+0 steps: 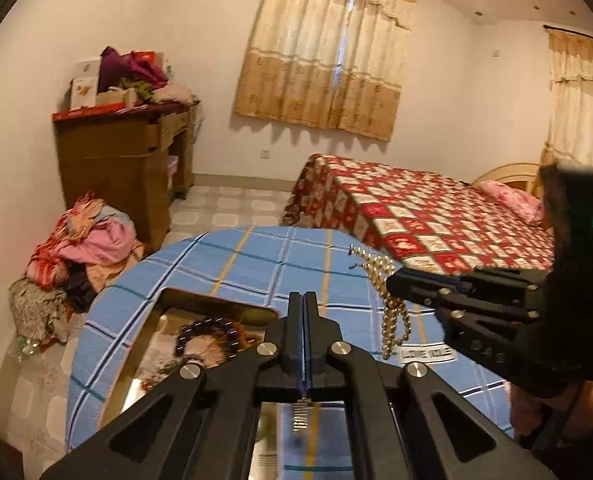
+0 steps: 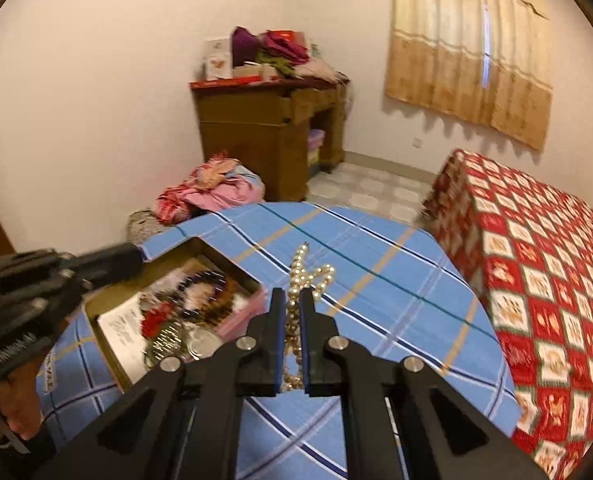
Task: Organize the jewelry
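Blue checked cloth (image 2: 376, 280) covers a round table in a bedroom. On the left part of the table sits an open box (image 2: 108, 312). Inside it lie a ring of dark purple beads (image 1: 208, 332), a white paper (image 2: 122, 334) and other small things too blurry to name.

Next comes the left gripper (image 1: 303, 300). It reaches forward, low above the near right corner of the box, and its two fingers are pressed together with nothing between them.

To its right, the right gripper (image 2: 292, 312) reaches in over the table from the side. Its fingers are a little apart and pinch a pearl necklace (image 2: 308, 276). Seen from the left camera, the pearls hang in loops from the fingertips, above the cloth.

Farthest right stands a bed with a red checked blanket (image 2: 536, 264).
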Available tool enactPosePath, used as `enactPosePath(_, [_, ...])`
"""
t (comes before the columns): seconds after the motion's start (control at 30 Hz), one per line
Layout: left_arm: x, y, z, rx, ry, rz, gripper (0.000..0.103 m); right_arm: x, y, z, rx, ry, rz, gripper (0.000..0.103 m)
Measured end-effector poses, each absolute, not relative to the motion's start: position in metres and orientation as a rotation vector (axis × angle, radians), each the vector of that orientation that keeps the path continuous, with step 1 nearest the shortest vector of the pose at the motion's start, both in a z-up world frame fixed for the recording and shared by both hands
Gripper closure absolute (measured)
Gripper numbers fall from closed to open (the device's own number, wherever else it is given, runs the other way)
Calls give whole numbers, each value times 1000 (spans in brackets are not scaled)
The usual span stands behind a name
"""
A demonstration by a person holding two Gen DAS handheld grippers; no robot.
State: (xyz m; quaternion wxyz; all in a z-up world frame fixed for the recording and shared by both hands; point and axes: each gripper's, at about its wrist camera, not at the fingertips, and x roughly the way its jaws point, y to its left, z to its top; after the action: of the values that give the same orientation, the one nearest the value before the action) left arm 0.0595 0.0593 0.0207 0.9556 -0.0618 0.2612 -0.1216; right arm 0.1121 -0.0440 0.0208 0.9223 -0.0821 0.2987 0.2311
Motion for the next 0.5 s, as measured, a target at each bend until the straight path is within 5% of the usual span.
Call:
enactPosePath(0.23, [62, 98, 4, -237, 541, -207, 102, 112, -25, 13, -188, 611, 516, 95])
enactPosePath(0.3, [63, 92, 1, -218, 558, -210, 76, 110, -33, 8, -191, 620, 492, 95])
enactPosePath(0.33, [61, 87, 1, -207, 556, -211, 48, 110, -39, 4, -190, 628, 480, 95])
enactPosePath(0.37, [60, 82, -1, -203, 545, -216, 34, 110, -47, 0, -184, 640, 465, 95])
enactPosePath(0.5, [67, 53, -12, -179, 595, -296, 34, 109, -78, -13, -156, 676, 407, 95])
